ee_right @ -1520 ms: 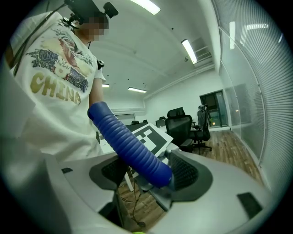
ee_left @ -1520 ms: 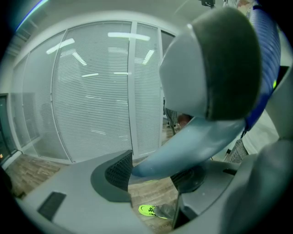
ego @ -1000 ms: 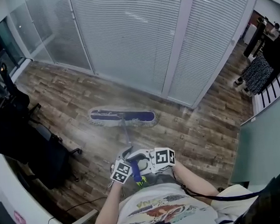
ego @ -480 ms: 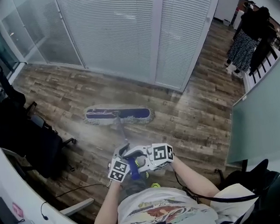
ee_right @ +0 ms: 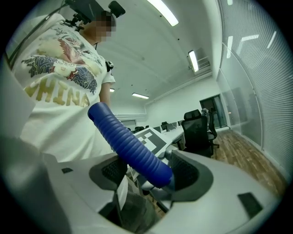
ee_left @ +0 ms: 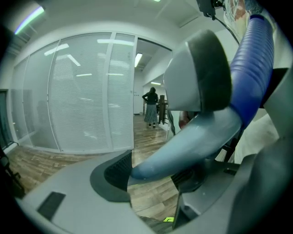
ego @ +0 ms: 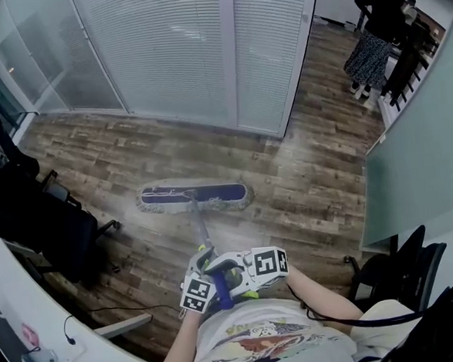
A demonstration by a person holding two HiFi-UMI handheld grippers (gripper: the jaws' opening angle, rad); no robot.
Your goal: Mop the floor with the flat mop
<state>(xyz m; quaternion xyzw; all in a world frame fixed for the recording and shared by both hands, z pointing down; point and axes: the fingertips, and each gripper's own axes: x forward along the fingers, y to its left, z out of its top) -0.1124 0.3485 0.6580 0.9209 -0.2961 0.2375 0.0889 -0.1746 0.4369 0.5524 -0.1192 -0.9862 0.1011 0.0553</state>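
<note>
The flat mop's blue head (ego: 193,196) lies flat on the wooden floor (ego: 304,186), ahead of me in the head view. Its thin pole (ego: 202,229) rises toward my body. My left gripper (ego: 204,277) is shut on the mop handle's grey lower part (ee_left: 192,139). Just beside it my right gripper (ego: 237,276) is shut on the ribbed blue grip (ee_right: 130,146), which also shows in the left gripper view as the blue grip (ee_left: 252,59). The two grippers sit close together at my waist.
A black office chair (ego: 44,228) and a white desk edge (ego: 35,321) stand at the left. Another dark chair (ego: 403,268) is at the right. Glass walls with blinds (ego: 179,56) close the far side. A person (ego: 371,35) stands at the far right corridor.
My view has turned left relative to the room: the blinds and the people shifted. The mop head has slid slightly nearer and to the right on the floor. Both grippers keep their hold.
</note>
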